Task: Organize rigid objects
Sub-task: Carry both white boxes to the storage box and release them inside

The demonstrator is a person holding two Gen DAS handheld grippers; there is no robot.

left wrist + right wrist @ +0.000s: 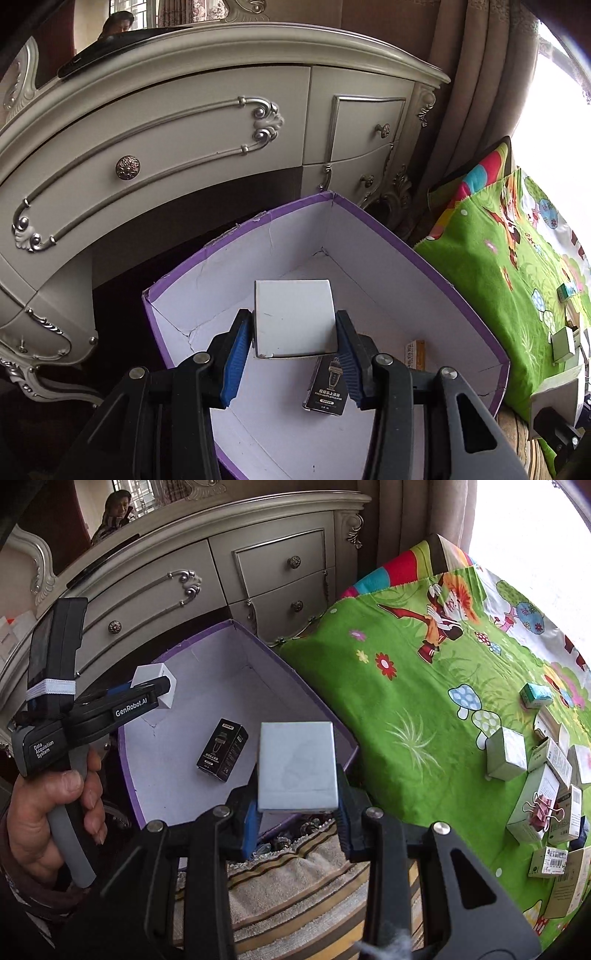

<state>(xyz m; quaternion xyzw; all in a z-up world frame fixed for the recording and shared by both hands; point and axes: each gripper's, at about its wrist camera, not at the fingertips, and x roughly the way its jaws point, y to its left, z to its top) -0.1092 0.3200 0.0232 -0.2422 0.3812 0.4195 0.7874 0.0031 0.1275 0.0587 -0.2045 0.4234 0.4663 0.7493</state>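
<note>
My left gripper [293,334] is shut on a white box [295,317] and holds it above the inside of the purple carton [424,262]. A small black box [327,387] and a yellow box [415,352] lie on the carton's white floor. My right gripper [297,812] is shut on a pale grey-white box [297,766] over the near edge of the purple carton [325,709]. The right wrist view also shows the left gripper [155,686], its white box [153,679] and the black box [221,753].
Several small boxes [506,753] and a pink binder clip [545,808] lie on the green cartoon cloth [406,686] at the right. A cream dresser [166,140] stands behind the carton. A striped towel [295,878] lies below the right gripper.
</note>
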